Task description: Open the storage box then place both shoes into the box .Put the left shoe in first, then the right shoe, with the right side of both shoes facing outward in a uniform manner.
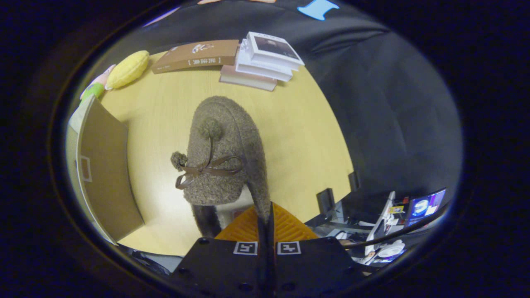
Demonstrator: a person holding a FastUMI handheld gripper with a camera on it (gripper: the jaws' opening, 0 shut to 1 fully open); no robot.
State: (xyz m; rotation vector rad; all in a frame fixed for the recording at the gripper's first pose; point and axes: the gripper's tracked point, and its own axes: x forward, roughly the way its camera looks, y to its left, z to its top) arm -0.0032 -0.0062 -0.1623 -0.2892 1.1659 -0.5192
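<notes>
Gripper view: the gripper (pixel 267 225) has its fingers pinched nearly together on the side wall of a fuzzy brown shoe (pixel 221 149), holding it above the yellow table (pixel 298 136). The storage box (pixel 105 169) sits off to the left; books (pixel 256 62) lie beyond.

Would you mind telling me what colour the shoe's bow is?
Brown, on the grey-brown fuzzy shoe held in the gripper; gripper view.
</notes>
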